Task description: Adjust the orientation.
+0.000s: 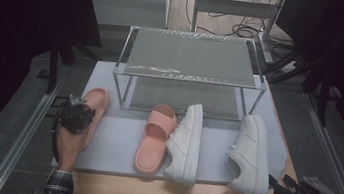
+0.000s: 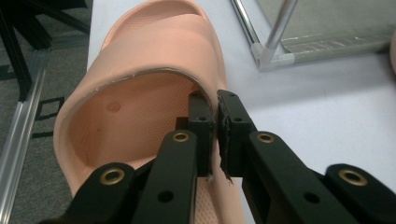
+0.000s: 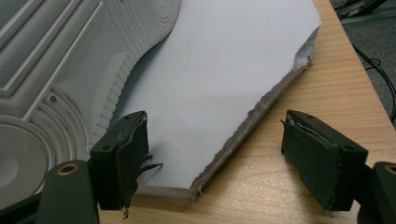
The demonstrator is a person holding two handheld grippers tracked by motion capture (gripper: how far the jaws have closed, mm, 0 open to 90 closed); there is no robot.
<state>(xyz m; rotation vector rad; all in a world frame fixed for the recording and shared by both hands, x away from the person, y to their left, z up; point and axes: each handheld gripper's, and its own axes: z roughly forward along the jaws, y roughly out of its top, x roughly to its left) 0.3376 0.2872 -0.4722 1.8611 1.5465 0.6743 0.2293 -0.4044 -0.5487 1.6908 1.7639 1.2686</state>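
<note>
Pinching peach foam slide (image 2: 140,93), textured footbed

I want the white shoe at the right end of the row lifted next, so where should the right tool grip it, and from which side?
The right white shoe lies tipped on its side, sole facing the open right tool. Probably best: come from the near-right table edge and pinch the heel end, one jaw on the sole, one on the upper, since the heel is nearest and the tipped pose leaves both faces exposed.

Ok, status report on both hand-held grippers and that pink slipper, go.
Left hand-held gripper shut on the pink slipper, pinching its side wall. Right hand-held gripper open, empty, at the table edge beside a white sneaker. Nothing blocking the metal rack.
</note>
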